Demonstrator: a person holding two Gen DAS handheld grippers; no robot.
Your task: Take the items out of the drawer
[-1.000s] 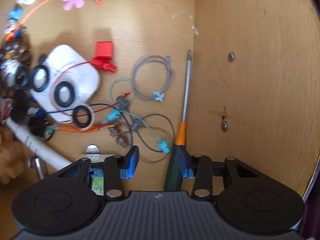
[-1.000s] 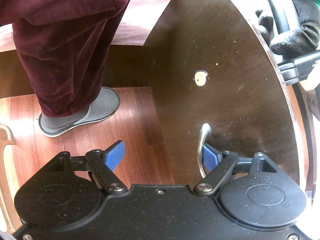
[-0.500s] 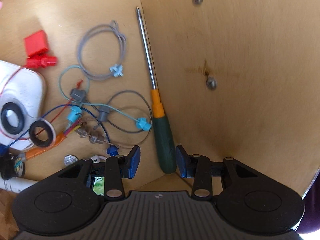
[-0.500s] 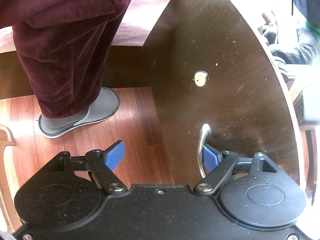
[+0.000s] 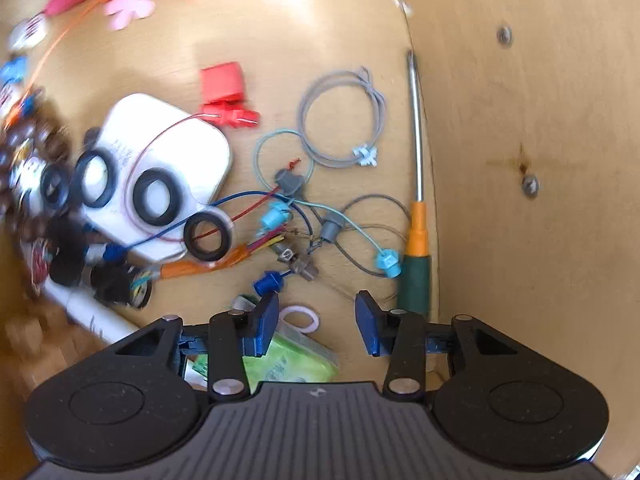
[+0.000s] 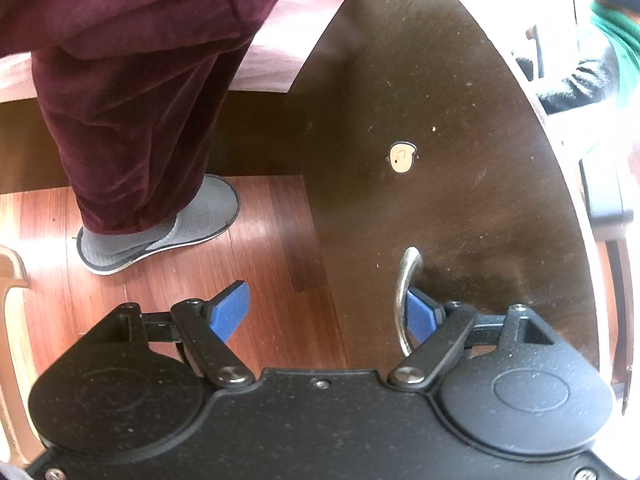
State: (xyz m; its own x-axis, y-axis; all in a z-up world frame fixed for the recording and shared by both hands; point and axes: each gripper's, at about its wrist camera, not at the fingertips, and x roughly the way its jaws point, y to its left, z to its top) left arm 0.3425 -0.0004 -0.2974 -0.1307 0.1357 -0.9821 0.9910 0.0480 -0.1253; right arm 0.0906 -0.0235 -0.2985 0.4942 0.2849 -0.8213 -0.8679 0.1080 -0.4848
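Observation:
In the left wrist view I look down into a wooden drawer (image 5: 280,32). My left gripper (image 5: 317,322) is open and empty above the drawer floor. A screwdriver (image 5: 417,216) with a green and orange handle lies along the right wall, just right of my right finger. A tangle of wires with connectors (image 5: 304,216) lies ahead. A green packet (image 5: 292,360) and a pink ring (image 5: 298,318) lie under the fingers. My right gripper (image 6: 326,314) is open, its right finger hooked behind the metal handle (image 6: 404,296) of the dark drawer front (image 6: 440,120).
A white case (image 5: 168,168) with black rubber rings on it sits at left. A red clip (image 5: 224,92), a grey wire loop (image 5: 344,120) and a pink flower (image 5: 130,4) lie farther back. The drawer side wall (image 5: 540,160) rises at right. A person's leg and slipper (image 6: 160,228) stand on the wood floor.
My left gripper has drawn back and to the left, off the screwdriver handle, and its jaws have opened wider. The right gripper has stayed at the handle.

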